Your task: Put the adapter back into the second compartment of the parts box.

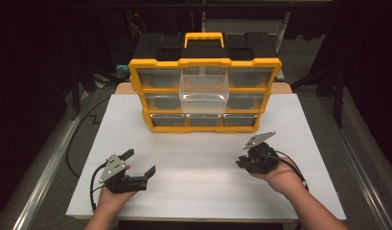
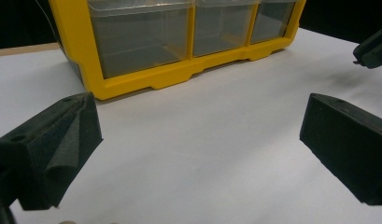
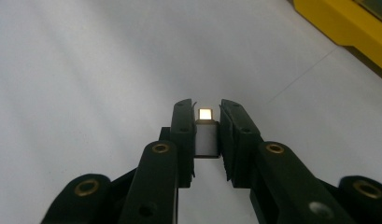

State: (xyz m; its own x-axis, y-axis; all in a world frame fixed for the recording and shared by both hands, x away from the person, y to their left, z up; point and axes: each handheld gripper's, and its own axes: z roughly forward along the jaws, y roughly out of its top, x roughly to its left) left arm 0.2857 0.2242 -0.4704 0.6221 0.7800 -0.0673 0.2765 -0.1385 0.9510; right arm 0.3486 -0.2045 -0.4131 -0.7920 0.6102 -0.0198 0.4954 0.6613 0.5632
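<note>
A yellow and black organizer (image 1: 205,62) with clear drawers stands at the far middle of the white tabletop (image 1: 198,191). Its top middle drawer (image 1: 203,91) is pulled out toward me and looks empty. My left gripper (image 1: 140,162) rests low at the near left, its jaws wide open with nothing between them. In the left gripper view, the left gripper (image 2: 200,140) faces the organizer's bottom row (image 2: 179,37). At the near right, my right gripper (image 1: 241,162) hovers over the table. It is shut on a small grey rectangular block (image 3: 207,137) with a shiny end.
The organizer's yellow base (image 3: 347,28) lies at the upper right of the right gripper view. The right gripper (image 2: 373,46) shows at the top right edge of the left gripper view. Dark floor and metal rails (image 1: 45,167) flank the table.
</note>
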